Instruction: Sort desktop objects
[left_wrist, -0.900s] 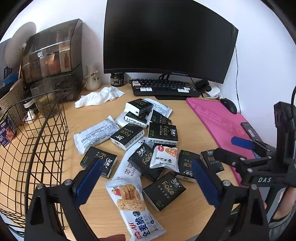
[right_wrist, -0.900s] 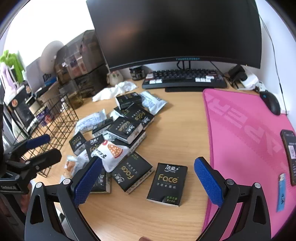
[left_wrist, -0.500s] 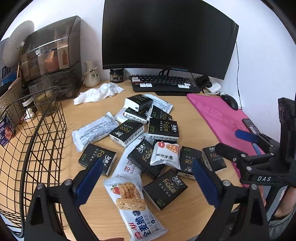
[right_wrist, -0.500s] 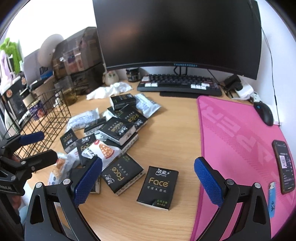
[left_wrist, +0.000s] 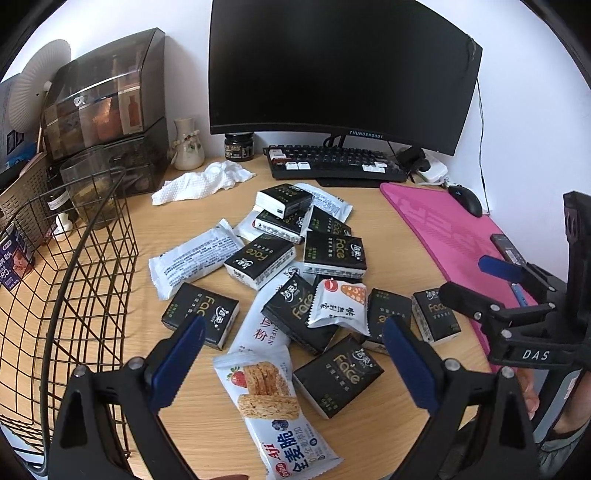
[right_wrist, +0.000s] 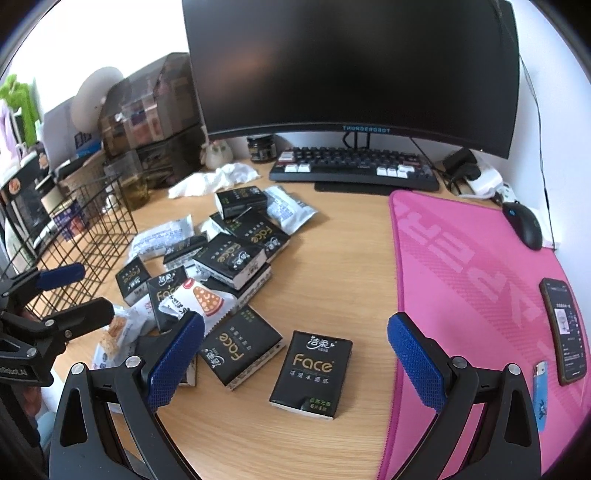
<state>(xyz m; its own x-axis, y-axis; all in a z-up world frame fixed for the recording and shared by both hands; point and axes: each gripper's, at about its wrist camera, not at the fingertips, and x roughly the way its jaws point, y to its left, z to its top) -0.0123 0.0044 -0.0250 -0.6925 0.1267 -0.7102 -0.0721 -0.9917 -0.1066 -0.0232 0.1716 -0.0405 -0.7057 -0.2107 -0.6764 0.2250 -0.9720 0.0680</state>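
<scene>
Several black "Face" tissue packs (left_wrist: 334, 252) and white snack packets lie piled mid-desk. My left gripper (left_wrist: 293, 363) is open and empty, above an Aji cracker packet (left_wrist: 275, 410) and a tissue pack (left_wrist: 338, 374). My right gripper (right_wrist: 295, 363) is open and empty, over a lone tissue pack (right_wrist: 312, 369) near the pink mat. A small pizza-print packet (left_wrist: 338, 302) rests on the pile. A black wire basket (left_wrist: 66, 295) stands at the left. The right gripper also shows in the left wrist view (left_wrist: 484, 280), the left gripper in the right wrist view (right_wrist: 66, 288).
A monitor (left_wrist: 340, 70), keyboard (left_wrist: 336, 166) and crumpled tissue (left_wrist: 205, 181) sit at the back. A pink mat (right_wrist: 476, 280) holds a mouse (right_wrist: 524, 225), phone (right_wrist: 565, 328) and blue lighter (right_wrist: 539, 395). Dark storage boxes (left_wrist: 107, 110), a vase and a jar stand back left.
Both grippers have drifted slightly forward and lower toward the pile; the desk items look a little nearer. Nothing was gripped or moved.
</scene>
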